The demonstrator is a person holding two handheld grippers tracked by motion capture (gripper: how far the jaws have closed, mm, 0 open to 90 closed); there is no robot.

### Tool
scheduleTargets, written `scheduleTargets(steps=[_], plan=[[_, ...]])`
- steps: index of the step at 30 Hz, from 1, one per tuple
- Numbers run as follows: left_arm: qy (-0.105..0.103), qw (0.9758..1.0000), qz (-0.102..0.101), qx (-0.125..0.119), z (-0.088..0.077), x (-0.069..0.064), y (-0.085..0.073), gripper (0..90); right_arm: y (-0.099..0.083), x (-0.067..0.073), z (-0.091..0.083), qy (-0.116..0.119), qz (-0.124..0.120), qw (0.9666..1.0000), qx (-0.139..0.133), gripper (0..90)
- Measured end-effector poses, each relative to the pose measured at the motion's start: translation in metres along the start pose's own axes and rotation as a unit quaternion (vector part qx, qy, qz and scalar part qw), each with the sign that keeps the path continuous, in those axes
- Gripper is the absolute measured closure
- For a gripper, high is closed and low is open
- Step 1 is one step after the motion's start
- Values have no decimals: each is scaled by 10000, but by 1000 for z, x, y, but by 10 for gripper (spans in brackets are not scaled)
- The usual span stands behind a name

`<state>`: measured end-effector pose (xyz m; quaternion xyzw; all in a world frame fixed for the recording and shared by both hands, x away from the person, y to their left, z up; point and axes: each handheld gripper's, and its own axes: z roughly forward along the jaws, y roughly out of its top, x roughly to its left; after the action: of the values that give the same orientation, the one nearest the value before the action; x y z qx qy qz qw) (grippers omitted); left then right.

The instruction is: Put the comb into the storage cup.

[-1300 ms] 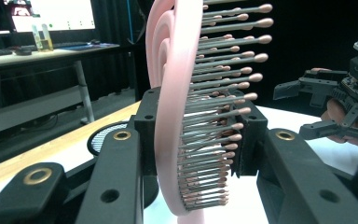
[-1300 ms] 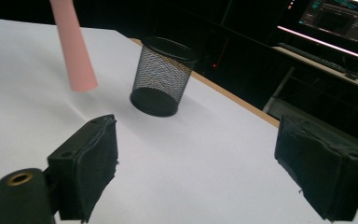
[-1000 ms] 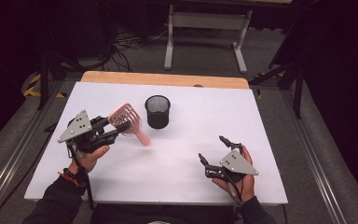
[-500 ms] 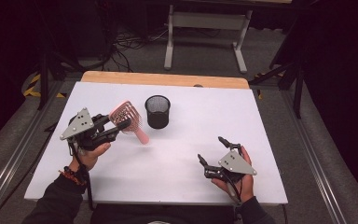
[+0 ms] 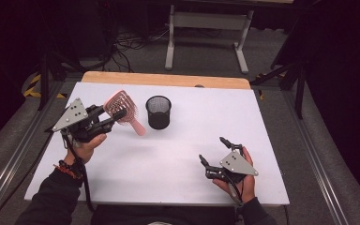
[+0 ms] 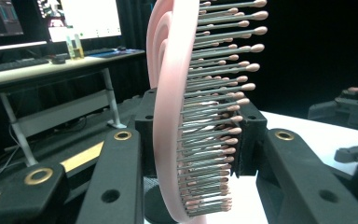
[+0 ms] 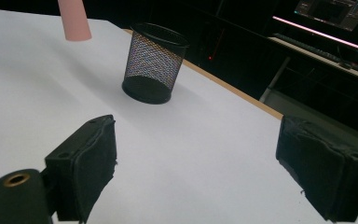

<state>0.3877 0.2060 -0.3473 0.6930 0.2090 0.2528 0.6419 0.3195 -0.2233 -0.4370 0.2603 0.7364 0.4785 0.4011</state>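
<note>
At left above the white table point(image 5: 178, 154), our left gripper point(image 5: 115, 117) clamps the pink plastic bristle hairbrush point(image 5: 122, 107) by its head, handle hanging ready for the black mesh cup point(image 5: 159, 112); our right gripper point(image 5: 214, 152) rests empty, jaws wide.

Left tongs point(image 5: 115, 115) clamped and raised, right tongs point(image 5: 214, 151) agape, low.

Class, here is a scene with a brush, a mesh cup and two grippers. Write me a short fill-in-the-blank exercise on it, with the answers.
1. The left gripper is shut on the pink ____.
2. The jaws of the right gripper stand ____, with nothing between them.
3. The mesh cup stands upright on the white ____.
4. The colour of the cup is ____.

Missing words: brush; open; table; black
</note>
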Motion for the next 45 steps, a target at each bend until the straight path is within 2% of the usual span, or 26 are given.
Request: scheduleTargets(steps=[12, 20, 30, 34, 39, 45], plan=[[80, 9998, 154, 25, 5, 7, 23, 632, 0, -1, 0, 13, 22, 10000, 2, 131], [98, 9998, 191, 9, 11, 10, 32, 632, 0, 0, 1, 20, 10, 10000, -6, 131], [243, 9993, 272, 47, 21, 15, 41, 632, -1, 1, 2, -15, -24, 10000, 50, 129], [234, 9995, 217, 15, 25, 15, 43, 632, -1, 1, 3, 8, -57, 10000, 75, 129], [233, 9994, 217, -143, 31, 14, 47, 632, -1, 1, 2, 22, -52, 10000, 50, 129], [219, 9994, 235, -148, 39, 13, 53, 632, -1, 1, 2, 11, -52, 10000, 54, 129]])
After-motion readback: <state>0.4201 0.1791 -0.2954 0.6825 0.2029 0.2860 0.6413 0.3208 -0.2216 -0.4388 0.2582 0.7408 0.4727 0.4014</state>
